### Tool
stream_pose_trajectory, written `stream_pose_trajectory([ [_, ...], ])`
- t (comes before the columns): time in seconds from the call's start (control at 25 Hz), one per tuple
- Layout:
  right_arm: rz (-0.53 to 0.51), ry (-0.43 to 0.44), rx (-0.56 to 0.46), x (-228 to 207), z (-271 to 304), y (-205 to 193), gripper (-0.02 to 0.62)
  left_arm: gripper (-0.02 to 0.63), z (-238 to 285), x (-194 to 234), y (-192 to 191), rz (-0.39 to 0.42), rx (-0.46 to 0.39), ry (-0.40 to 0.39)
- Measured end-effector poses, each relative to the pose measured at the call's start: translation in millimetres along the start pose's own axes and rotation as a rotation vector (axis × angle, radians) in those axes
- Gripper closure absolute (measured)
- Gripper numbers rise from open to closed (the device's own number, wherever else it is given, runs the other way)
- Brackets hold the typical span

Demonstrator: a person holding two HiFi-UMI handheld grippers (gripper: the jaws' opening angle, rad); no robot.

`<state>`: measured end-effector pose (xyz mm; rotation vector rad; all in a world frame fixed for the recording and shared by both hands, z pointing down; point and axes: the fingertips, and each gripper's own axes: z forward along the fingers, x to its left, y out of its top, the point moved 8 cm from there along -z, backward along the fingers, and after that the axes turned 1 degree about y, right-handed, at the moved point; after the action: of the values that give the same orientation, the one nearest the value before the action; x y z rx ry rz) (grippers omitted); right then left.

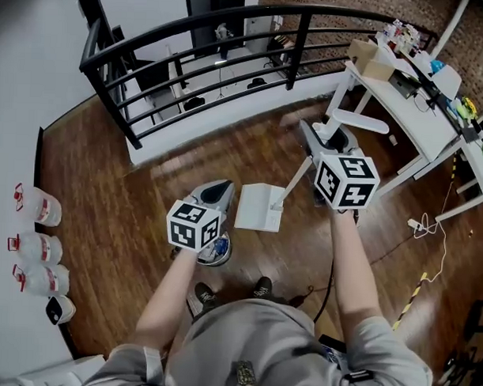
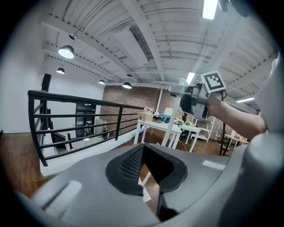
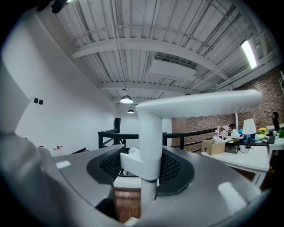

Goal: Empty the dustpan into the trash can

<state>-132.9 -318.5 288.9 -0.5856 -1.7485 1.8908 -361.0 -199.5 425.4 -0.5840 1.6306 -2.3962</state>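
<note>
**Carrying posture before tipping.** Nearest the camera, the person's torso (image 1: 252, 339) and both forearms reach out over the wooden floor (image 1: 122, 216).

**Right gripper** (image 1: 321, 138): the jaws are clenched on the upright shaft of the white dustpan (image 1: 259, 207), just below its crosswise grip. In the right gripper view the shaft (image 3: 150, 133) stands between the ribbed pads, pressed from both sides. Gripped this high, the pan hangs below and ahead of the gripper. Its tray looks roughly level, which would keep any sweepings in until it is deliberately tilted. Whether the tray holds anything cannot be made out.

**Left gripper** (image 1: 218, 192): the jaws are released and hold nothing. In the left gripper view only floor and a corner of the white pan show through the gap (image 2: 148, 166). This gripper sits just beside the tray's left edge, probably kept free to steady or tilt the tray.

**Trash can** (image 1: 216, 252): a small round container on the floor near the person's feet, partly hidden under the left gripper's marker cube. The tray lies just beside it and not over its mouth, so emptying appears not yet begun.

The black railing (image 1: 191, 52) and the white surface (image 1: 403, 107) beyond play no part.
</note>
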Motion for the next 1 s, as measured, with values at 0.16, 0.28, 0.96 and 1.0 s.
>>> stream_pose_trajectory([
  [0.16,0.039,-0.041,0.029,-50.2,-15.4,-41.2,0.397,0.601,34.2,-25.5,-7.9,0.007,0.043,-0.030],
  [0.28,0.071,-0.078,0.048,-85.3,-29.6,-74.8,0.398,0.601,59.3,-43.3,-16.6,0.012,0.080,-0.052],
  [0.96,0.144,-0.116,0.111,-184.3,-98.8,-234.8,0.399,0.601,153.9,-136.5,-74.2,0.022,0.280,-0.172],
  [1.0,0.144,-0.117,0.120,-185.9,-100.7,-242.3,0.399,0.601,156.5,-139.6,-76.5,0.024,0.289,-0.177],
])
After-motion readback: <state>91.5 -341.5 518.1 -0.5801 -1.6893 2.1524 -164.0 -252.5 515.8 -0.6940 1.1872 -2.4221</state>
